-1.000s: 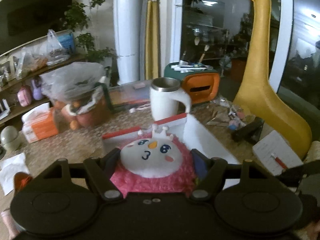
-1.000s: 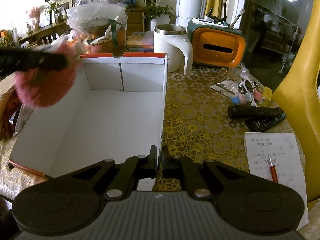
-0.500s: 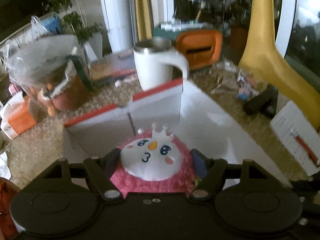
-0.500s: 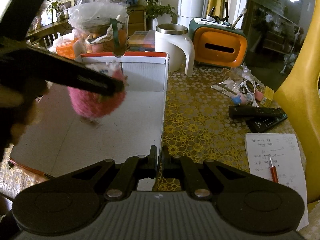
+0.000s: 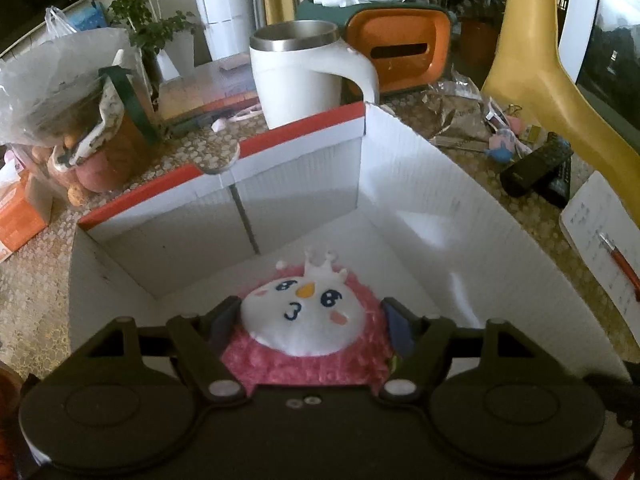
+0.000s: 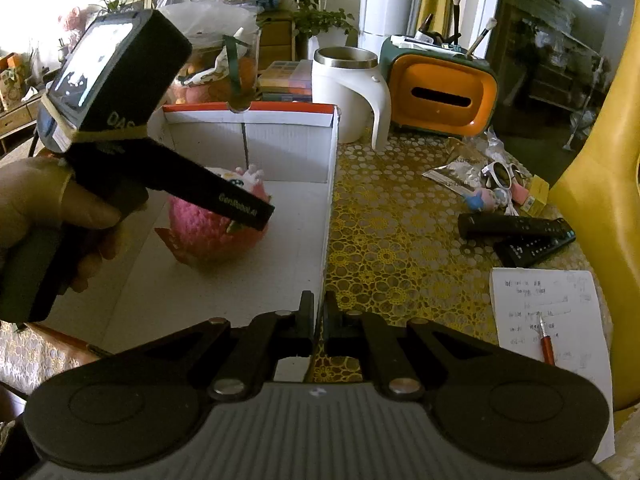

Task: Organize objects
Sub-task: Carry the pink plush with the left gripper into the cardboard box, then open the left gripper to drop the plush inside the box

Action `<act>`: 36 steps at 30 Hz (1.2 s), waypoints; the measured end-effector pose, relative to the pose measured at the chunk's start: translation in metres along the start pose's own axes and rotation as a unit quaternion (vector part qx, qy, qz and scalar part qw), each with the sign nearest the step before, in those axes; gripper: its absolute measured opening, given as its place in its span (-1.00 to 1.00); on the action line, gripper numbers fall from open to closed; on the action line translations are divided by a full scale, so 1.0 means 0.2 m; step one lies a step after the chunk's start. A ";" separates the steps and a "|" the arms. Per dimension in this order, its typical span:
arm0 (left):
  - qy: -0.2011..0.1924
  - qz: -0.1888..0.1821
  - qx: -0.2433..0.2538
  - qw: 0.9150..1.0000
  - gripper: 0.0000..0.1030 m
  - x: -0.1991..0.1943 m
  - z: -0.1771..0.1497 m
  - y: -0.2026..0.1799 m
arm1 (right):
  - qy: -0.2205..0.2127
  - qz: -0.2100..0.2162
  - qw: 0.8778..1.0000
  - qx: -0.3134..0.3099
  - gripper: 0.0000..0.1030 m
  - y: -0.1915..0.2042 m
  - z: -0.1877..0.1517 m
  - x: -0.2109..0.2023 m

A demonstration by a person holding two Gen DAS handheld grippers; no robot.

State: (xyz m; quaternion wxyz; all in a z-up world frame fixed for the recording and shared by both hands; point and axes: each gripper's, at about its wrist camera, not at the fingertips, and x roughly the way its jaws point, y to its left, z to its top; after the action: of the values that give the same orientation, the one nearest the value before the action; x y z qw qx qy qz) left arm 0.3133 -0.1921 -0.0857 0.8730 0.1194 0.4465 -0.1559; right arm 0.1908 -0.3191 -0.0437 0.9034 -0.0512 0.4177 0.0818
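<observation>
On the left, a hand (image 6: pixel 48 216) holds the left gripper (image 5: pixel 310 316), and its fingers squeeze a pink fluffy toy (image 5: pixel 308 336) from both sides. The toy has a white face and a tiny crown. It sits low inside the white box (image 5: pixel 420 184), near the middle, touching the floor as far as I can tell. The right gripper (image 6: pixel 319 320) has its fingers pressed together on the box's near right wall. Farther right, on the table, lie two remotes (image 6: pixel 516 232) and a notepad (image 6: pixel 548 300) with a red pen (image 6: pixel 546 340).

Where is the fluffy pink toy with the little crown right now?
The pink toy sits on the floor of the white box, between the left tongs; the right view shows it left of the box's right wall.
</observation>
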 end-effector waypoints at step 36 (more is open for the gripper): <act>-0.068 -0.005 0.001 0.998 0.69 -0.58 -0.17 0.16 | 0.012 -0.023 1.000 -0.010 -0.93 0.06 0.01 -0.01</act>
State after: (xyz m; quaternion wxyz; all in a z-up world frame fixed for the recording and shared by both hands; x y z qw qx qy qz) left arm 0.2364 -0.1325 -0.0087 0.9004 0.1073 0.3865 -0.1683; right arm 0.1885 -0.3068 -0.0408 0.8993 -0.0708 0.4267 0.0650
